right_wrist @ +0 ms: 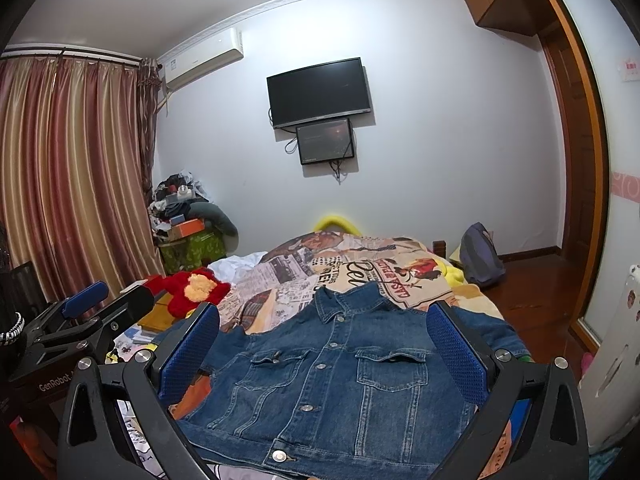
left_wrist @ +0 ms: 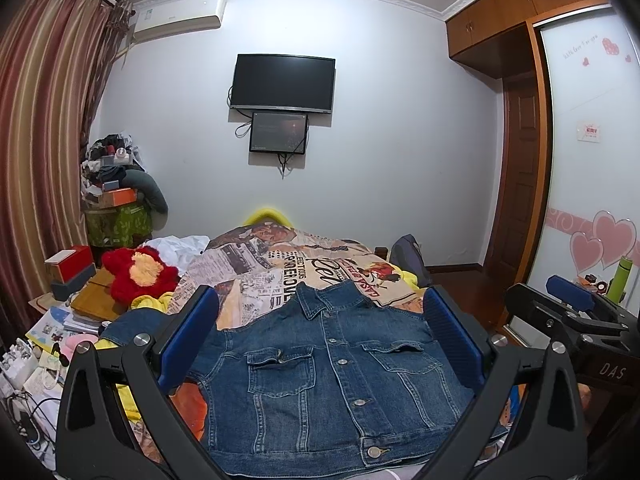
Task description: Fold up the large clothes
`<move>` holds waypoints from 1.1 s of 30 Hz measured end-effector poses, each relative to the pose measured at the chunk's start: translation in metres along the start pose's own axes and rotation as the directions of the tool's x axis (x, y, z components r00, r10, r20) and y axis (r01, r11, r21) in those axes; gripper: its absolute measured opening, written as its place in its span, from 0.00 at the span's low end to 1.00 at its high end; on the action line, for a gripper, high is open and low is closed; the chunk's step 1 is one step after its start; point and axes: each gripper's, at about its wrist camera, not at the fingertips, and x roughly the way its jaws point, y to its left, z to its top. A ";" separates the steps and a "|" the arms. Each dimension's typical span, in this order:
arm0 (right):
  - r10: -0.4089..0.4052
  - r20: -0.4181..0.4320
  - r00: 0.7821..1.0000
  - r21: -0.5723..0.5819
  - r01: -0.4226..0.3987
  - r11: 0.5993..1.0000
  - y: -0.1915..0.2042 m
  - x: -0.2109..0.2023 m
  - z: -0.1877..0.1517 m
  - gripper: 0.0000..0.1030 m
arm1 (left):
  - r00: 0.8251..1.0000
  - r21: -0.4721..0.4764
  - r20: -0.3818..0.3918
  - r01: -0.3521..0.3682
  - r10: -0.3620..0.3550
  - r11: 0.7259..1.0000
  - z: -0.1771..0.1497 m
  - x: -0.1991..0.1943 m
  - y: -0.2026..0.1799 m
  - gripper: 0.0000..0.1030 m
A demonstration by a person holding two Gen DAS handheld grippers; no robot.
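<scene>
A blue denim jacket (left_wrist: 332,376) lies flat, front up and buttoned, on the bed, collar toward the far wall; it also shows in the right wrist view (right_wrist: 332,372). Its sleeves spread to both sides, partly hidden behind the fingers. My left gripper (left_wrist: 320,320) hovers above the jacket's lower half, open and empty, blue pads wide apart. My right gripper (right_wrist: 324,332) is likewise open and empty above the jacket. Each gripper shows at the edge of the other's view: the right gripper (left_wrist: 568,304) and the left gripper (right_wrist: 86,300).
The bed carries a newspaper-print blanket (left_wrist: 288,264). A red plush toy (left_wrist: 138,274), boxes and papers crowd the left side (left_wrist: 60,320). A backpack (right_wrist: 480,256) sits on the floor at the right. A wardrobe (left_wrist: 584,160) stands at the right.
</scene>
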 end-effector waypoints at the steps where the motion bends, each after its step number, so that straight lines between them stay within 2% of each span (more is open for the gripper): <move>1: -0.001 0.000 1.000 0.000 0.001 1.000 0.000 0.000 0.000 1.00 | 1.000 0.000 0.000 0.000 0.000 1.000 0.000 0.000 0.000 1.00; 33: 0.001 -0.002 1.000 -0.005 -0.001 1.000 -0.002 -0.002 0.001 1.00 | 1.000 -0.011 -0.015 0.014 -0.015 1.000 -0.001 0.007 0.003 1.00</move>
